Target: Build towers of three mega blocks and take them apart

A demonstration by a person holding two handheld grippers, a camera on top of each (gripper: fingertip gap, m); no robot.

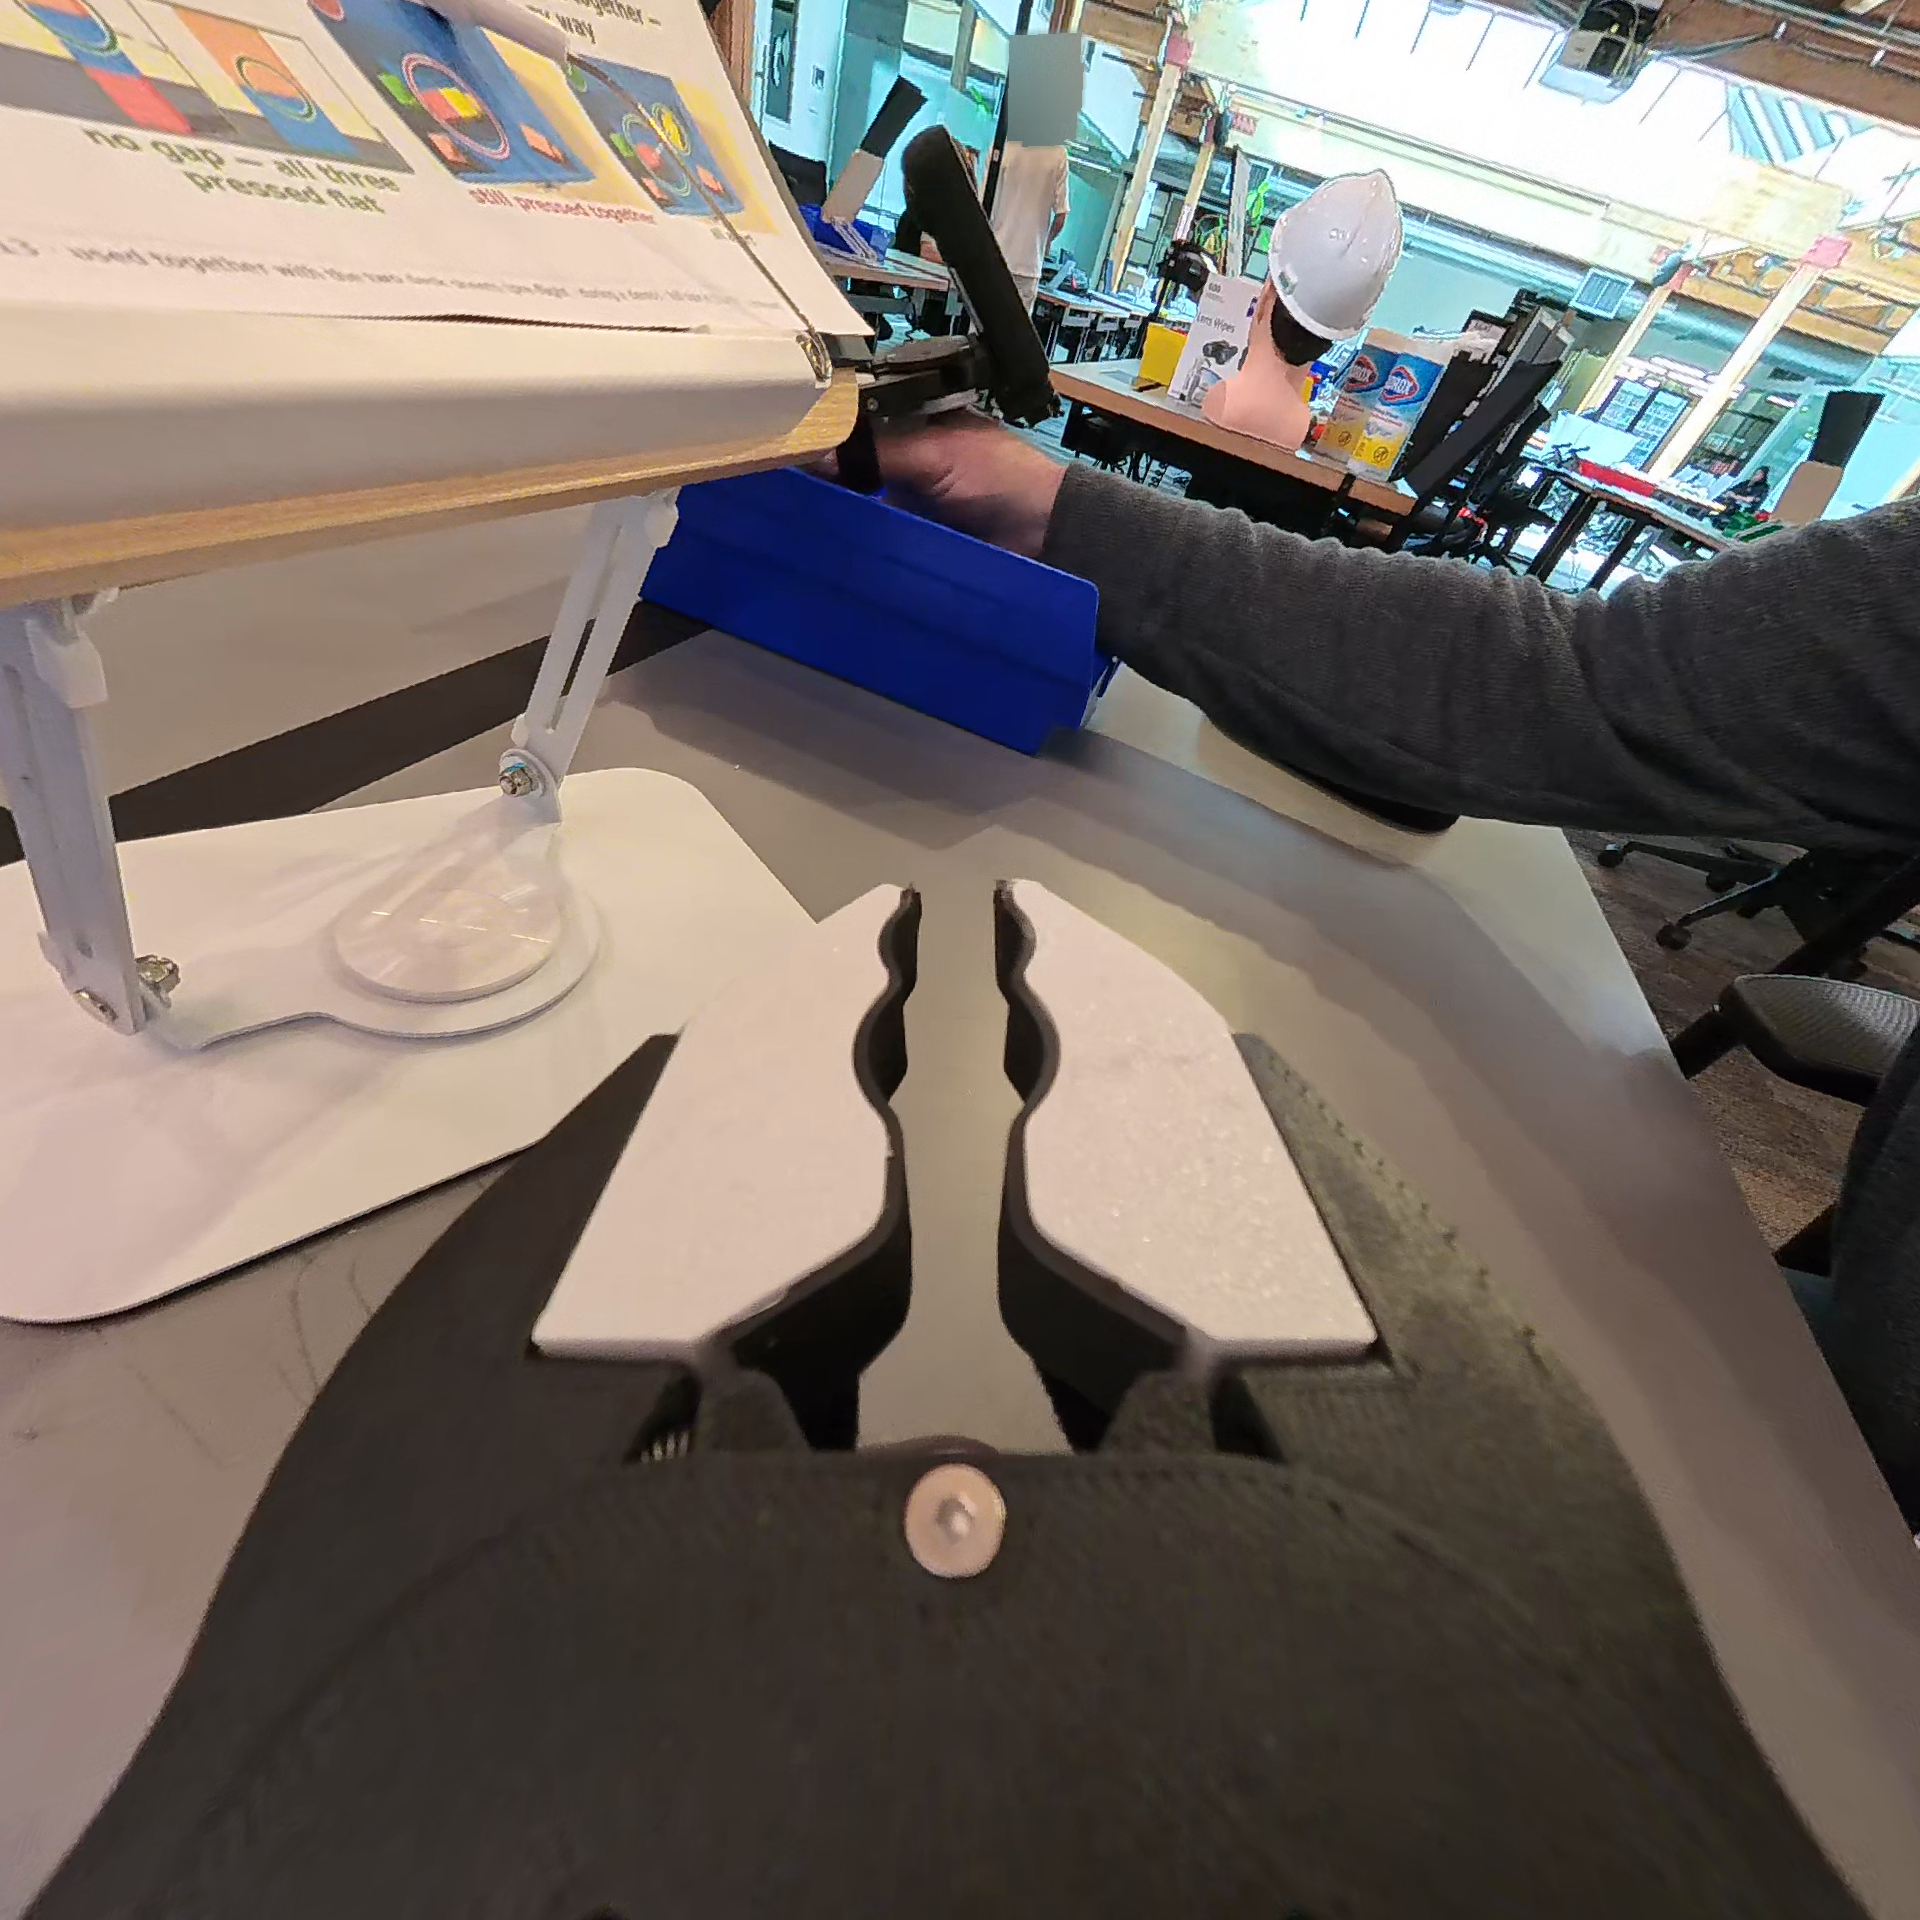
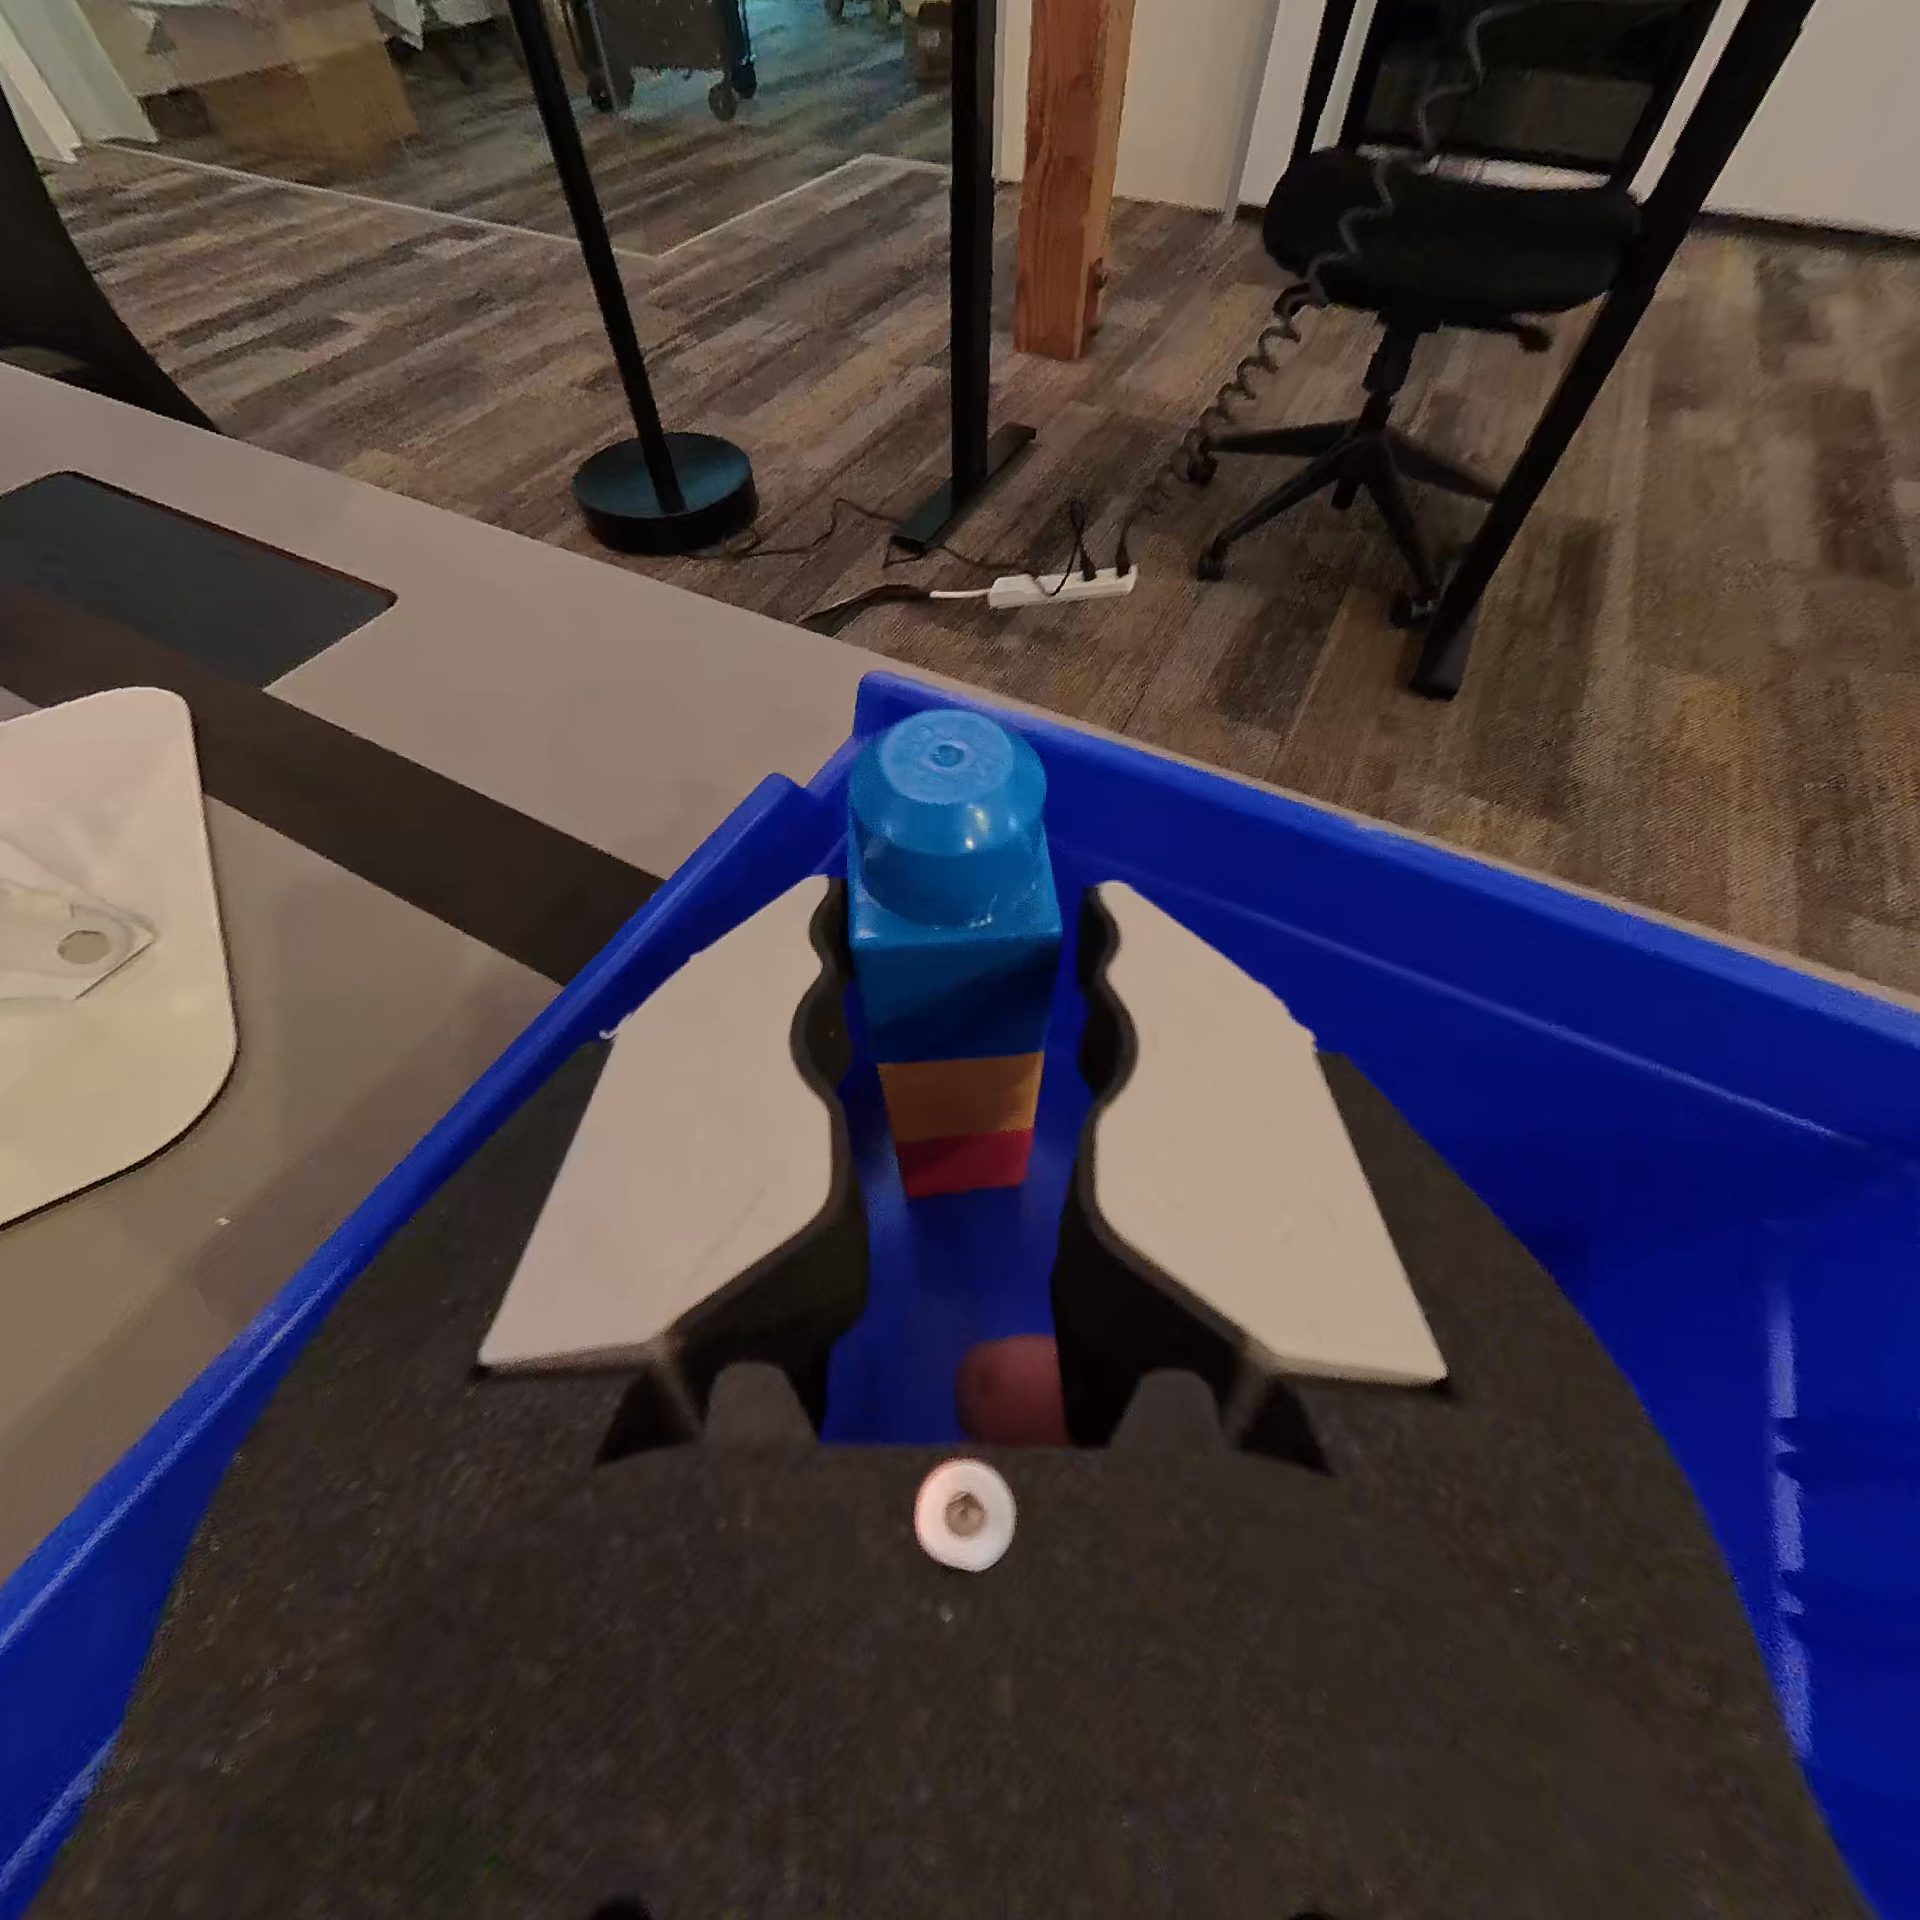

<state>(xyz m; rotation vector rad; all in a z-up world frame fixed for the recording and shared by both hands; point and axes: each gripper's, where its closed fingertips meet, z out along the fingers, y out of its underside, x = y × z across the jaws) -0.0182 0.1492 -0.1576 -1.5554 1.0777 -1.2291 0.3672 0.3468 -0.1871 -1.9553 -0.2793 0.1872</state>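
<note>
Grippers: two, one in each hand.
Left gripper [image 1: 956, 904]: low over the grey table [image 1: 1351, 935], fingers a narrow gap apart with nothing between them.
Right gripper [image 2: 961, 914]: inside the blue bin [image 2: 1455, 997], fingers set on either side of the tower; a thin gap seems to show on each side, so I cannot tell whether they grip it.
Tower [image 2: 956, 997]: one, upright in the far corner of the bin.
Blocks in tower: three, blue block [image 2: 951, 935] on top with a single round stud, orange block [image 2: 961, 1091] in the middle, red block [image 2: 966, 1164] at the bottom.
Loose piece: one rounded dark red shape [image 2: 1013, 1403] on the bin floor, near the base of the right gripper's fingers; too blurred to name.
Bin: one, at the far right edge of the table, seen from outside in the left wrist view.
Stand [image 1: 312, 987]: one, white base and legs, left of the left gripper, carrying a tilted board with a printed sheet [image 1: 364, 156].
Person: grey sleeve [image 1: 1507, 644] reaching from the right to the bin.
Surface: grey tabletop with a dark inset strip [image 2: 416, 810].
Room: open workshop, patterned carpet floor [image 2: 1558, 727], black office chair [image 2: 1455, 239], wooden post [image 2: 1070, 177], white power strip [image 2: 1060, 587] on the floor, a mannequin head in a white hard hat [image 1: 1320, 281] on a far table.
</note>
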